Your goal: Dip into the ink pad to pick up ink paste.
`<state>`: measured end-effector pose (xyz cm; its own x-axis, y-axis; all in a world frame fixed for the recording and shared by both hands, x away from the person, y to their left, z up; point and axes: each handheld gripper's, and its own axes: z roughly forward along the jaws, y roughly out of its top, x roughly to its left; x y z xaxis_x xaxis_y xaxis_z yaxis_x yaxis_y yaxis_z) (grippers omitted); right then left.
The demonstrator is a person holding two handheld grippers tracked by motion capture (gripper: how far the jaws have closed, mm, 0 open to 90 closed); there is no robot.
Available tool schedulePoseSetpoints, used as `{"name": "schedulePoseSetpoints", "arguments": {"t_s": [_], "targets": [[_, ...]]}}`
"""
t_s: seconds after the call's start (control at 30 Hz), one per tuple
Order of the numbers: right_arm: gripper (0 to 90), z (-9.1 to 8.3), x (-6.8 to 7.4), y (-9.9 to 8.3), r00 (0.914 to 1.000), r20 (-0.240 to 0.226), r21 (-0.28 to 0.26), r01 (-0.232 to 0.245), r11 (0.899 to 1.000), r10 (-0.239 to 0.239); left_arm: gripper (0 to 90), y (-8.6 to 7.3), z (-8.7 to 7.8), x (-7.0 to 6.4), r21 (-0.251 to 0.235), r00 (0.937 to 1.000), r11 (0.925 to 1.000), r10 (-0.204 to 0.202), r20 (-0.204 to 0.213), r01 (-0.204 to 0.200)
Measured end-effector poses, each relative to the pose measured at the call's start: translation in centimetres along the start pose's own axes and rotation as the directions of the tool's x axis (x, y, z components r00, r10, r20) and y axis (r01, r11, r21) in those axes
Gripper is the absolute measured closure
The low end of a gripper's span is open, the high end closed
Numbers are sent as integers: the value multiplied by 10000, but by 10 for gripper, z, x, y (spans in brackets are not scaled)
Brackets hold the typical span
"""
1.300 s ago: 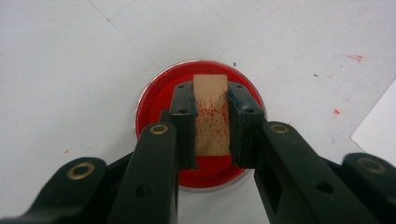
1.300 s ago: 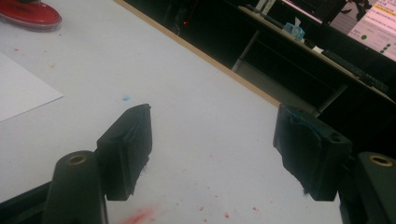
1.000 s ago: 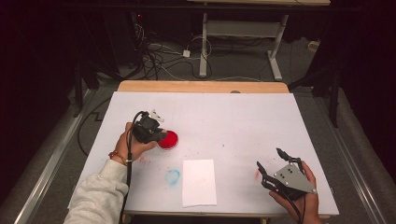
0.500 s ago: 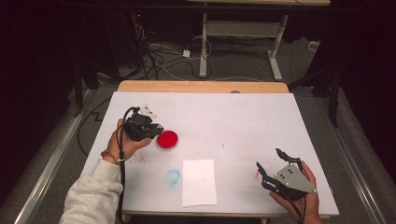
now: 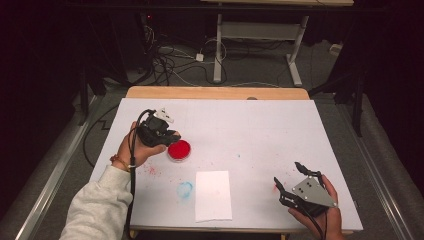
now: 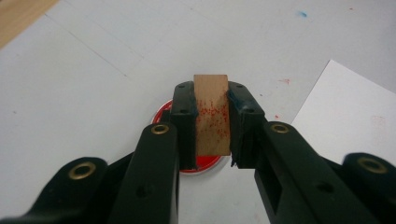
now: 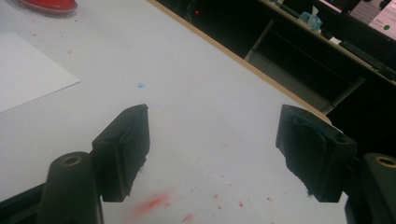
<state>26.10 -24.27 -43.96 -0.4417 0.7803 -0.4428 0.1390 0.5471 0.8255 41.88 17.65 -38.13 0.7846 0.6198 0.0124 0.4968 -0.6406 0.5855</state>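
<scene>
Left claw (image 6: 211,116) clamps wooden stamp block (image 6: 212,112) over red ink pad (image 5: 179,150), left of white paper (image 5: 213,195). Right claw (image 7: 212,154) wide, near table (image 5: 280,130) front-right edge; bare surface between.

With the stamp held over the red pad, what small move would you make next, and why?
Probably carry the stamp across to the paper and press down. The left gripper grips it above the ink pad, its face already speckled red, and the paper looks blank.

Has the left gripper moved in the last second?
Yes. The left gripper has drawn back leftward, off the red ink pad, which keeps its spot above the paper sheet.
</scene>
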Motion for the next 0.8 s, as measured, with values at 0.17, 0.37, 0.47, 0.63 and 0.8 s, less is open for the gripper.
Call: {"name": "schedulePoseSetpoints", "arguments": {"t_s": [0.17,0.37,0.47,0.63,0.8], "targets": [[277,1,2,-1,9999,-82,138,77,9999,-76,736,-10,28,11,692,9991,9973,-279,330,255],[276,3,3,-2,9999,-133,235,113,9997,-110,736,-16,51,18,1027,9976,9935,-532,442,484],[275,4,3,-3,9998,-159,292,130,9995,-126,736,-15,56,20,1159,9981,9922,-508,345,465],[273,4,4,-4,9995,-230,409,220,9989,-211,736,-14,66,22,1360,9984,9898,-463,320,416],[275,4,5,-4,9992,-280,487,296,9984,-282,736,-11,75,23,1469,9988,9884,-428,250,387]]}}
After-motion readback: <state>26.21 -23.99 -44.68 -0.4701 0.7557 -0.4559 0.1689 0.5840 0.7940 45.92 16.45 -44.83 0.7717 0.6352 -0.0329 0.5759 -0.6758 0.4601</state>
